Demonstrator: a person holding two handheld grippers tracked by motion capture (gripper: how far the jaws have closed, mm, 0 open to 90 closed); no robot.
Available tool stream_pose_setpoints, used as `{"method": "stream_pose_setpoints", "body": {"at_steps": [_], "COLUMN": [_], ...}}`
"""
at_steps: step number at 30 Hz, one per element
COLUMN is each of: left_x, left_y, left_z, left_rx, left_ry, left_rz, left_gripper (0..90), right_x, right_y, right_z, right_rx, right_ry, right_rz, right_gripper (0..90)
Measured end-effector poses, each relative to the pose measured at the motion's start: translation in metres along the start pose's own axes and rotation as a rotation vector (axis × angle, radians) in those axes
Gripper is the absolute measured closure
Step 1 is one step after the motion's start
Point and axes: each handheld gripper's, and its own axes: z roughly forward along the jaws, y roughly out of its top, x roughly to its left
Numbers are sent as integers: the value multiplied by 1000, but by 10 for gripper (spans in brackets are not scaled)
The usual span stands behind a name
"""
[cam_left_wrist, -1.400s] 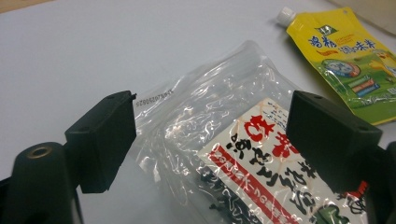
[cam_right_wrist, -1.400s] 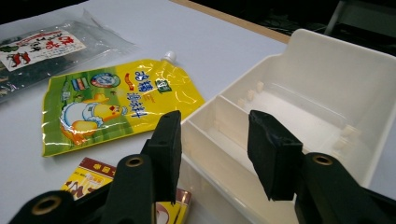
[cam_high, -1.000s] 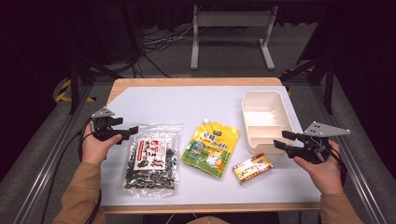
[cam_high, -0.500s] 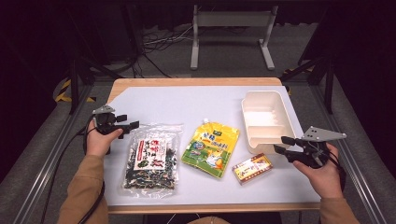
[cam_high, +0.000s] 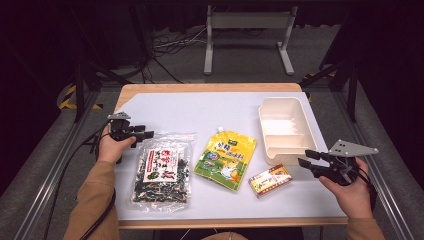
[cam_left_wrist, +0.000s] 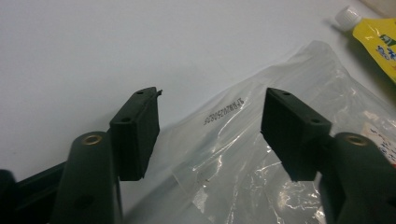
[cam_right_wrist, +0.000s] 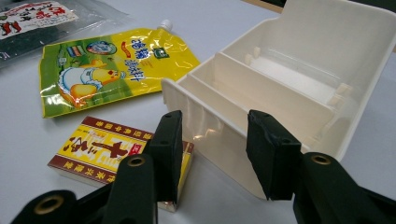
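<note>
Over bag (cam_left_wrist: 261, 154) corner: my left gripper (cam_left_wrist: 210, 133) jaws closing, gap unfilled | right gripper (cam_right_wrist: 212, 154) closing, part-open, facing tray (cam_right_wrist: 280, 88), gap bare.

The high view is looking forward and down from above the person's side, taking in the whole table (cam_high: 210, 102) from some way off. The left gripper view is sitting close above the tabletop, looking along its jaws at the clear bag (cam_left_wrist: 261, 154) filling its lower right. The right gripper view is looking low and near at the cream tray (cam_right_wrist: 289, 88). Both gripper views are sharing the yellow pouch (cam_right_wrist: 112, 65), which is also lying at the high view's centre.
</note>
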Motion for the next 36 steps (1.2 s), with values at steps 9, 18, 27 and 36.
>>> {"method": "stream_pose_setpoints", "body": {"at_steps": [9,18,27,36], "left_x": [6,3,2,0], "left_y": [-3,-2,-3,-3], "left_z": [-2,0,-2,-4], "left_rx": [6,30,44,52], "left_ry": [-4,13,42,57], "left_rz": [-26,0,33,58], "left_gripper": [493,631,772,858], "right_x": [4,4,5,5], "right_y": [1,0,2,2], "right_z": [0,0,1,1], "right_rx": [-3,-4,-5,-4], "right_ry": [7,9,10,11], "right_rz": [-17,-21,-25,-24], "right_gripper": [565,564,555,554]}}
